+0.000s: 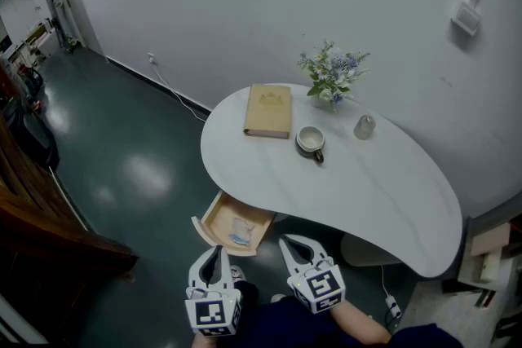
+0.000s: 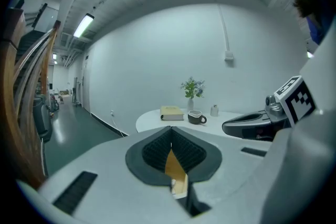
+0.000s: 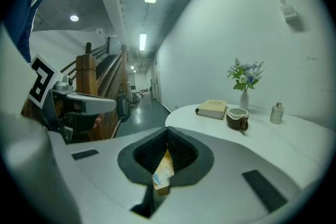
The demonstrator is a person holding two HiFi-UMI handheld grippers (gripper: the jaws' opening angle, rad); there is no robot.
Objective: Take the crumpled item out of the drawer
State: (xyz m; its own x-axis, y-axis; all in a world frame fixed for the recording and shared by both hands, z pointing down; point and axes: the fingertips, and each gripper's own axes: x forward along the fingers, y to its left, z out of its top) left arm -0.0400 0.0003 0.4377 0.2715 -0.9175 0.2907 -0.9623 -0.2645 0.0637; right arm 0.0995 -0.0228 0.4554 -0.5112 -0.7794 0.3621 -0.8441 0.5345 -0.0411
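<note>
A wooden drawer point(image 1: 214, 218) stands pulled out from under the white table's point(image 1: 383, 200) near-left edge. Inside it lies the crumpled white and blue item point(image 1: 241, 231). Both grippers hover just in front of the drawer, above the floor. My left gripper point(image 1: 216, 251) is shut and empty, its tips near the drawer's front corner. My right gripper point(image 1: 288, 241) is also shut and empty, just right of the drawer. In the right gripper view, the crumpled item point(image 3: 164, 169) shows through the slit below the closed pads point(image 3: 181, 150). The left gripper view shows the drawer's wood point(image 2: 173, 165) the same way.
On the table stand a tan book point(image 1: 268, 111), a mug point(image 1: 311, 141), a small bottle point(image 1: 364, 126) and a vase of flowers point(image 1: 331, 76). Dark wooden furniture point(image 1: 33, 216) is at the left, and a cable and power strip point(image 1: 392, 307) lie on the floor at right.
</note>
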